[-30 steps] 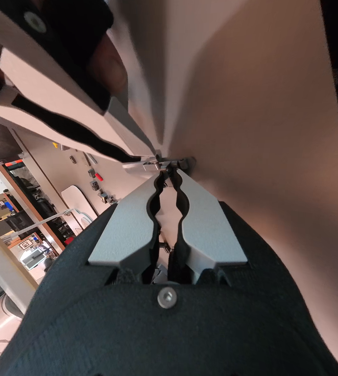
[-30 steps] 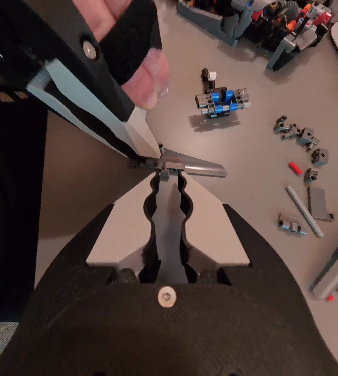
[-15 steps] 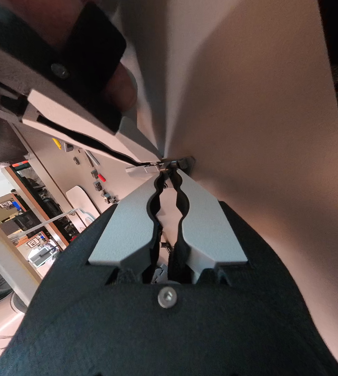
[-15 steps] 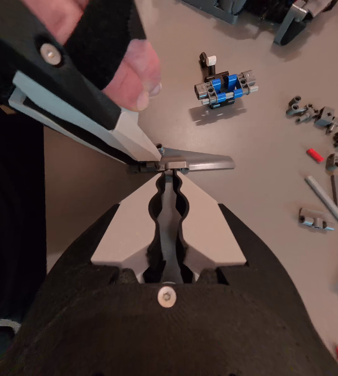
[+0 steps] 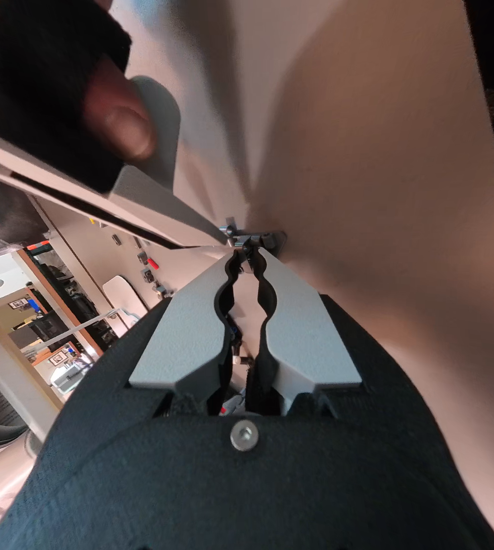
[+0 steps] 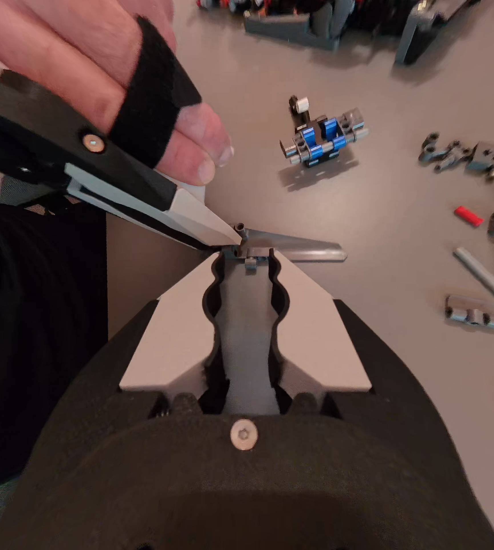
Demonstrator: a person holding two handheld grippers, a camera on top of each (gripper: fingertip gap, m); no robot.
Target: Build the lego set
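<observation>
Lego work at this moment centres on a long grey panel piece [image 6: 293,248], held level above the desk [image 6: 269,89] with a small grey connector [image 6: 251,263] clipped at its near edge. Left tool [image 5: 247,248] is clenched on the panel's dark pin end, its tips meeting there — in the right wrist view it reaches in from the upper left, gripped by a hand [image 6: 97,68]. Right tool [image 6: 244,256] is released, jaws apart on either side of the connector and touching nothing that I can make out. The panel's long axis runs crosswise to the right tool, tapering away to that tool's right, so the connector sits straight ahead between its tips; the right tool is the nearer one for any squeeze there. My guess is the next move closes those jaws on the connector or presses it home. Farther out on the desk stand a blue-and-grey subassembly [image 6: 323,140], loose grey connectors [image 6: 474,154], a red pin [image 6: 468,215] and a grey axle [image 6: 489,282].
</observation>
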